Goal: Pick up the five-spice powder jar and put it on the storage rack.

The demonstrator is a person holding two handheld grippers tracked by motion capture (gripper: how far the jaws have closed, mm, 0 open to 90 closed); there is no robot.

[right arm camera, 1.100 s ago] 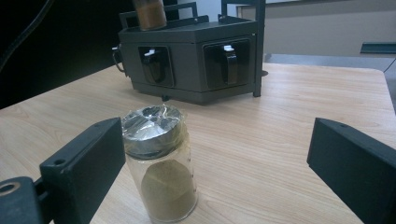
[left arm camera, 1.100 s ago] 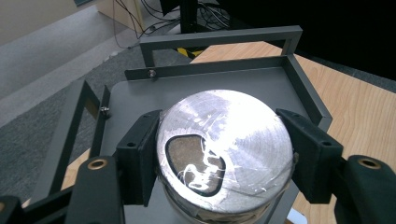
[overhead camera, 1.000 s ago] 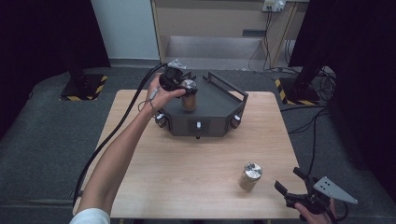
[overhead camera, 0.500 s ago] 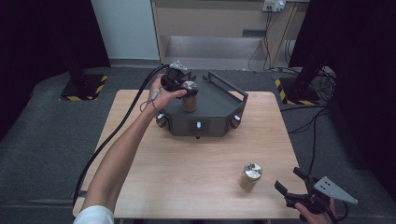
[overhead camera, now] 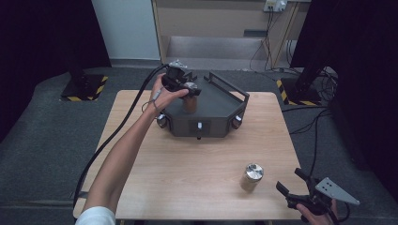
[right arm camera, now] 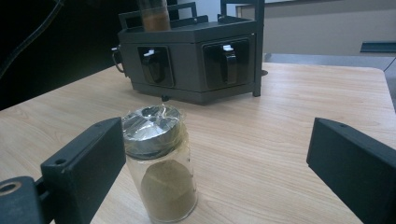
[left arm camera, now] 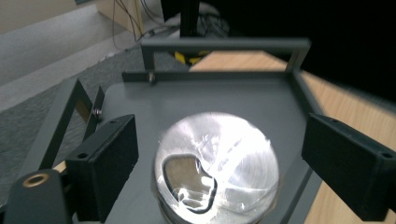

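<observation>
Two spice jars, no legible labels. Left gripper (overhead camera: 190, 90) has just been opening; released jaws flank the jar (left arm camera: 215, 168) on the dark rack (overhead camera: 220, 101), its base cut off. Right gripper (overhead camera: 293, 185) open, second jar (right arm camera: 161, 163) just ahead.

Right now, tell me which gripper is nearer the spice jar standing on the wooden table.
Right. The right gripper sits beside that spice jar, fingers open, not touching. The left gripper is far off, over the dark rack.
</observation>
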